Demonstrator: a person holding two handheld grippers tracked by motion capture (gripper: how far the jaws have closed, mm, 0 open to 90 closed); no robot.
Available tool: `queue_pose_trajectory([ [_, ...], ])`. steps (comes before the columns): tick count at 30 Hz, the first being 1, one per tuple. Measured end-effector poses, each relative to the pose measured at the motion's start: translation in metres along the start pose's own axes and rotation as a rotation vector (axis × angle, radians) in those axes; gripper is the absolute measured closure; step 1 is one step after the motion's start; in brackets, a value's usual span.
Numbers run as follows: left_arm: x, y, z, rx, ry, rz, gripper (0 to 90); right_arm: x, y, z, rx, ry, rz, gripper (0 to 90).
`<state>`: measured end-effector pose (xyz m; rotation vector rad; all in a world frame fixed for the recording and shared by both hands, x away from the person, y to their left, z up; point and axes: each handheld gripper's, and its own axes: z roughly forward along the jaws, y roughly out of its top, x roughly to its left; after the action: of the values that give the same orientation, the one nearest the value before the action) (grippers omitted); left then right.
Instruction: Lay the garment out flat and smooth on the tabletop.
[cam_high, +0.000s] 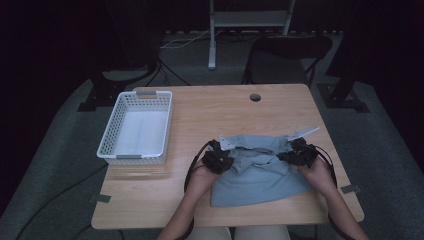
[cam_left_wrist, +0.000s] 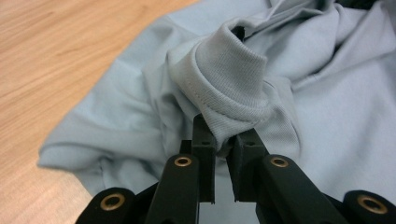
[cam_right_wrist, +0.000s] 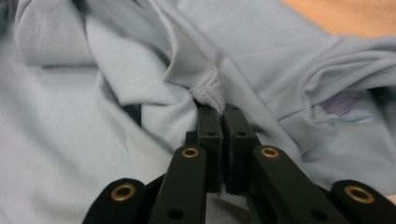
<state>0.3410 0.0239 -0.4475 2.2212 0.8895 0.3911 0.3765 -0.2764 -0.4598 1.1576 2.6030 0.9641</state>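
A pale blue-grey shirt (cam_high: 260, 175) lies crumpled on the wooden table (cam_high: 210, 115), near the front right. My left gripper (cam_high: 220, 159) is at the shirt's left side, shut on a ribbed cuff (cam_left_wrist: 233, 84) that bunches up between its jaws. My right gripper (cam_high: 299, 152) is at the shirt's right side, its jaws shut tight on a stitched fold of the fabric (cam_right_wrist: 208, 91). In the left gripper view my left gripper (cam_left_wrist: 223, 140) pinches the cuff's lower edge. A faint purple mark (cam_right_wrist: 343, 105) shows on the shirt in the right gripper view, right of my right gripper (cam_right_wrist: 223, 112).
A white plastic basket (cam_high: 136, 127) stands on the table's left side. A round cable hole (cam_high: 255, 97) sits near the far edge. A dark folding chair (cam_high: 287, 55) stands behind the table. Bare wood lies between basket and shirt.
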Motion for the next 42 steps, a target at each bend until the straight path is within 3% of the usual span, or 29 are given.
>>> queue_pose_trajectory([
  [7,-0.018,-0.019,-0.013,0.043,-0.066,0.094,83.9,0.022,-0.020,-0.008,0.016,0.015,-0.038,87.5],
  [11,-0.030,-0.035,-0.022,0.060,-0.122,0.109,83.9,0.040,-0.033,-0.016,0.038,0.041,-0.076,87.5],
  [13,-0.037,-0.041,-0.024,0.077,-0.140,0.137,84.0,0.047,-0.037,-0.020,0.062,0.055,-0.098,87.5],
  [15,-0.037,-0.041,-0.024,0.089,-0.153,0.147,83.9,0.051,-0.036,-0.021,0.088,0.072,-0.109,87.5],
  [16,-0.032,-0.035,-0.024,0.082,-0.159,0.133,83.9,0.050,-0.033,-0.020,0.104,0.086,-0.103,87.5],
  [17,-0.027,-0.027,-0.024,0.076,-0.158,0.134,83.9,0.044,-0.024,-0.019,0.126,0.097,-0.090,87.5],
  [18,-0.016,-0.009,-0.025,0.046,-0.124,0.124,83.9,0.038,-0.013,-0.019,0.134,0.098,-0.086,87.6],
  [19,-0.006,0.007,-0.024,0.026,-0.105,0.109,83.9,0.026,0.011,-0.020,0.130,0.091,-0.065,87.6],
  [20,-0.006,0.007,-0.024,0.026,-0.105,0.109,83.7,0.017,0.029,-0.022,0.113,0.066,-0.051,87.4],
  [21,0.024,0.057,-0.019,-0.059,-0.003,0.062,80.8,-0.003,0.066,-0.029,0.027,0.026,0.015,86.0],
  [22,0.024,0.057,-0.019,-0.059,-0.003,0.062,74.7,-0.017,0.088,-0.035,-0.046,0.018,0.075,81.9],
  [23,0.043,0.087,-0.010,-0.057,0.074,0.008,74.7,-0.017,0.088,-0.035,-0.046,0.018,0.075,81.9],
  [24,0.061,0.109,0.000,-0.026,0.100,-0.045,50.4,-0.049,0.143,-0.052,-0.231,-0.043,0.184,64.3],
  [25,0.069,0.118,0.005,-0.004,0.138,-0.066,50.4,-0.049,0.143,-0.052,-0.231,-0.043,0.184,64.3],
  [27,0.090,0.129,0.014,0.022,0.224,-0.148,42.2,-0.061,0.161,-0.057,-0.283,-0.050,0.291,52.0],
  [28,0.093,0.128,0.014,0.025,0.230,-0.157,36.8,-0.062,0.166,-0.054,-0.260,-0.078,0.290,47.3],
  [32,0.097,0.112,0.012,0.000,0.232,-0.198,32.2,-0.063,0.158,-0.044,-0.180,-0.153,0.267,44.1],
  [34,0.095,0.099,0.010,-0.005,0.210,-0.215,32.1,-0.065,0.149,-0.037,-0.173,-0.139,0.282,42.2],
  [39,0.082,0.079,0.007,-0.009,0.178,-0.196,32.1,-0.063,0.130,-0.026,-0.122,-0.123,0.290,40.8],
  [42,0.070,0.065,0.008,0.000,0.151,-0.163,32.1,-0.059,0.118,-0.021,-0.094,-0.107,0.276,39.4],
])
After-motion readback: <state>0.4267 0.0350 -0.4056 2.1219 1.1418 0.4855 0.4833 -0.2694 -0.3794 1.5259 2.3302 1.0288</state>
